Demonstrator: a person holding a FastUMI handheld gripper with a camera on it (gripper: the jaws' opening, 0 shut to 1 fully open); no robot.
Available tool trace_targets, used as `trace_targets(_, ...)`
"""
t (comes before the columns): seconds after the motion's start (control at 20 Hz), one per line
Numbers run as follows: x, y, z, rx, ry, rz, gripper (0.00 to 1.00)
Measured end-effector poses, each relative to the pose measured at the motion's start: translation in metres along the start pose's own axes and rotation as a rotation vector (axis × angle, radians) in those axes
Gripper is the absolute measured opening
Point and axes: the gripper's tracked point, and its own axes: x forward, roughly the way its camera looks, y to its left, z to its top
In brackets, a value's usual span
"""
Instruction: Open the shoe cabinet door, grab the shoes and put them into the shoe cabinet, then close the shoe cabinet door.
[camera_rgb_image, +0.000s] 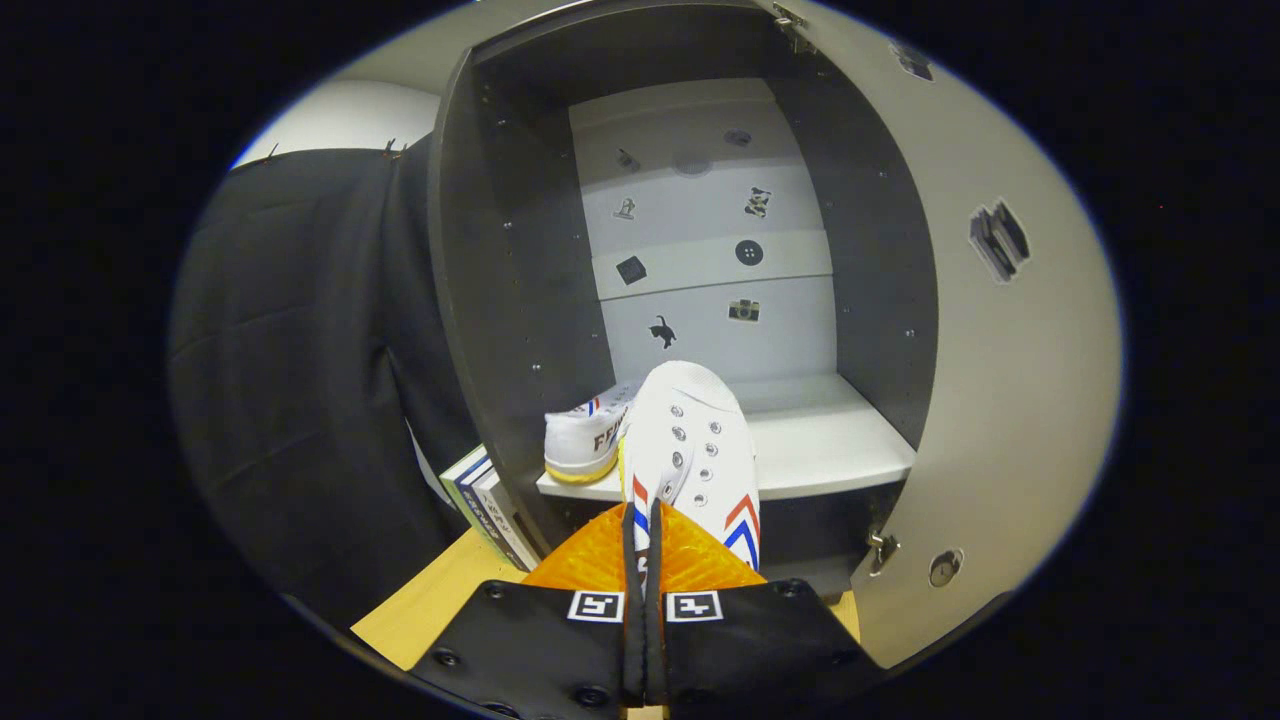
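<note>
Tongs (641, 540) clamp a white shoe (690, 440) — before the open cabinet (500, 300).

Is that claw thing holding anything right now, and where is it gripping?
Yes: the gripper is shut on a white shoe, pinching a thin edge at its heel end, toe pointing into the cabinet.

A black cloth booth wall (300, 380), creased in soft folds, hangs to the left. Above it runs a plain white wall surface (340, 120). Below lies a light wooden floor panel (440, 590). A few upright books (485, 500) lean between the cloth and the panel.
</note>
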Motion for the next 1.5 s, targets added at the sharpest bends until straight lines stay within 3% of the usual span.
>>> trace_targets(0.5,0.108,-0.017,0.061,0.013,-0.045,-0.056,0.01)
trace_targets(0.8,0.155,-0.037,0.057,0.024,-0.006,-0.095,0.01)
trace_targets(1.15,0.171,-0.040,0.050,0.030,-0.007,-0.104,0.03)
trace_targets(1.2,0.167,-0.035,0.059,0.021,-0.031,-0.103,0.07)
trace_targets(1.25,0.161,-0.036,0.068,0.003,-0.062,-0.114,0.18)
trace_targets(1.3,0.153,-0.029,0.075,-0.012,-0.084,-0.110,0.20)
trace_targets(1.5,0.106,-0.002,0.088,-0.032,-0.117,-0.072,0.83)
